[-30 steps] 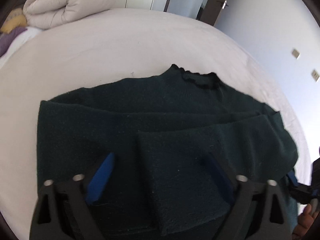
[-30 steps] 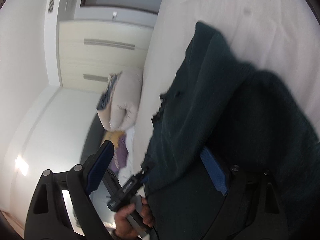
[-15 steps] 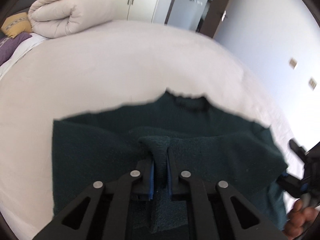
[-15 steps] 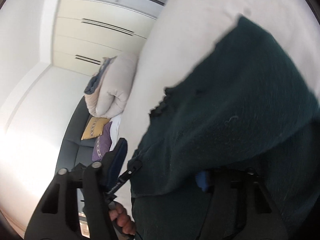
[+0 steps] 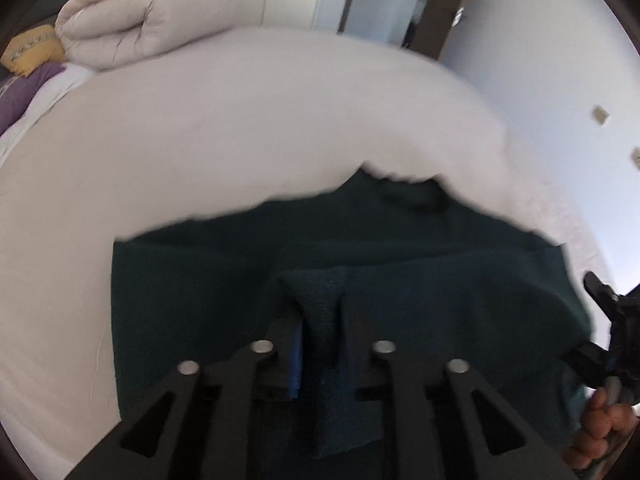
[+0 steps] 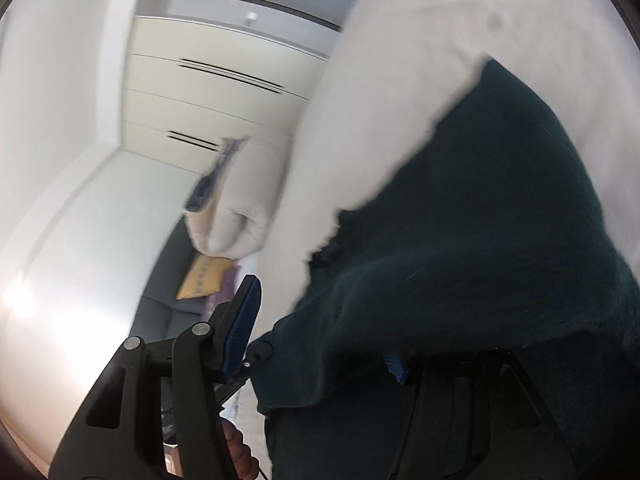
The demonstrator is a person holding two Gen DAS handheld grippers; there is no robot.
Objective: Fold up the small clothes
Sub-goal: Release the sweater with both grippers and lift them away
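Two grippers work on one dark green sweater [image 5: 440, 300], which lies spread on the white bed [image 5: 240, 140] with its collar toward the far side. Nearest us in the left wrist view, our left gripper [image 5: 322, 344] has a raised ridge of the knit standing between its fingers; the blue pad [image 5: 296, 360] of the left finger sits against that fold, and the jaws are opening, so we cannot tell how firmly the cloth is pinched. At the near right edge of that view we see a hand [image 5: 600, 428] wrapped round the handle of the other tool, just beside the sweater's right side.

In the right wrist view, our right gripper [image 6: 320, 340] is partly draped – the sweater's edge hangs over its right finger, where only a scrap of blue pad [image 6: 396, 368] shows, while the left finger [image 6: 242, 320] stands clear in the air. The fingers are set about halfway apart with cloth between them; whether they press on it we cannot tell. Below, near the bottom edge, fingers of a hand [image 6: 236, 448] show behind the tool.

Farther off, the bare sheet stretches beyond the collar. At the far left a rolled beige duvet [image 5: 132, 20] rests by a yellow cushion [image 5: 32, 48] and a purple cushion [image 5: 24, 88]. Beyond them stand pale wardrobe doors [image 6: 224, 92].
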